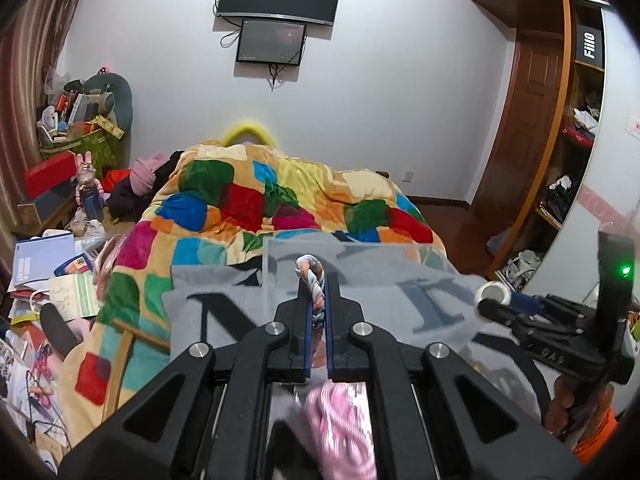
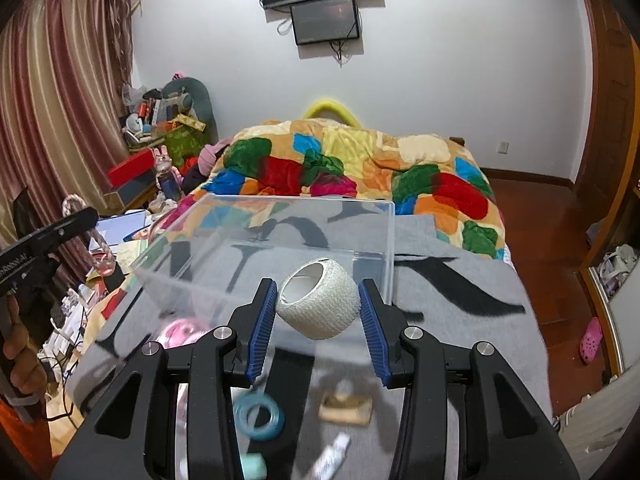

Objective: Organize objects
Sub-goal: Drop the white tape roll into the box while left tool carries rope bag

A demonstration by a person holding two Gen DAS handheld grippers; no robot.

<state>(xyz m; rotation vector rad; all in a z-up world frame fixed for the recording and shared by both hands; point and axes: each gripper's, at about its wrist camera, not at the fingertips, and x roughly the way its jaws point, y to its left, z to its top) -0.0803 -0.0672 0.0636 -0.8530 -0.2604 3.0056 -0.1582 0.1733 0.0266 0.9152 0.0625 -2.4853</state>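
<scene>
My left gripper (image 1: 317, 280) is shut on a twisted multicoloured braid (image 1: 311, 276), held above the grey blanket (image 1: 224, 320) in front of the clear plastic box (image 1: 352, 256). My right gripper (image 2: 318, 300) is shut on a white tape roll (image 2: 320, 304) just before the near wall of the clear box (image 2: 280, 240). The roll also shows at the right of the left wrist view (image 1: 495, 294). On the blanket under the right gripper lie a blue tape ring (image 2: 260, 416), a tan block (image 2: 347, 404), a small tube (image 2: 332, 456) and a pink item (image 2: 182, 330).
A colourful patchwork quilt (image 2: 360, 168) covers the far half of the bed. Clutter, books and boxes (image 1: 52, 264) fill the floor at left. A wooden wardrobe (image 1: 532, 160) stands at right. A pink striped cloth (image 1: 344, 428) lies under the left gripper.
</scene>
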